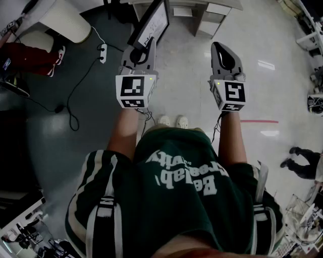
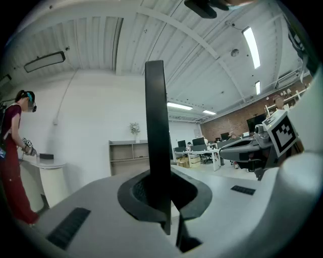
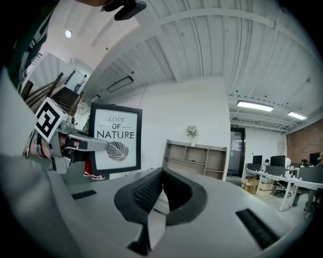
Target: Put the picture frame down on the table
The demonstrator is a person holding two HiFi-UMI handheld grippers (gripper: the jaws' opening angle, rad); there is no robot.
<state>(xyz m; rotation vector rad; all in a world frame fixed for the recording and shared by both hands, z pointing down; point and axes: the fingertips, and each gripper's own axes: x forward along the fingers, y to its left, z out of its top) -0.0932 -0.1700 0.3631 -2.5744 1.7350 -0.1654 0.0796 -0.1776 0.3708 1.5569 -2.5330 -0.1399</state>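
The picture frame is black with a white "Love of Nature" leaf print. It stands upright over the floor in my left gripper. In the left gripper view the frame is edge-on, a dark vertical bar clamped between the shut jaws of the left gripper. My right gripper hovers beside it at the same height, apart from the frame. The right gripper has its jaws shut with nothing between them.
A round white table stands at the far left, with a person in red beside it. A power strip and cable lie on the grey floor. White furniture is straight ahead. Another person's feet are at right.
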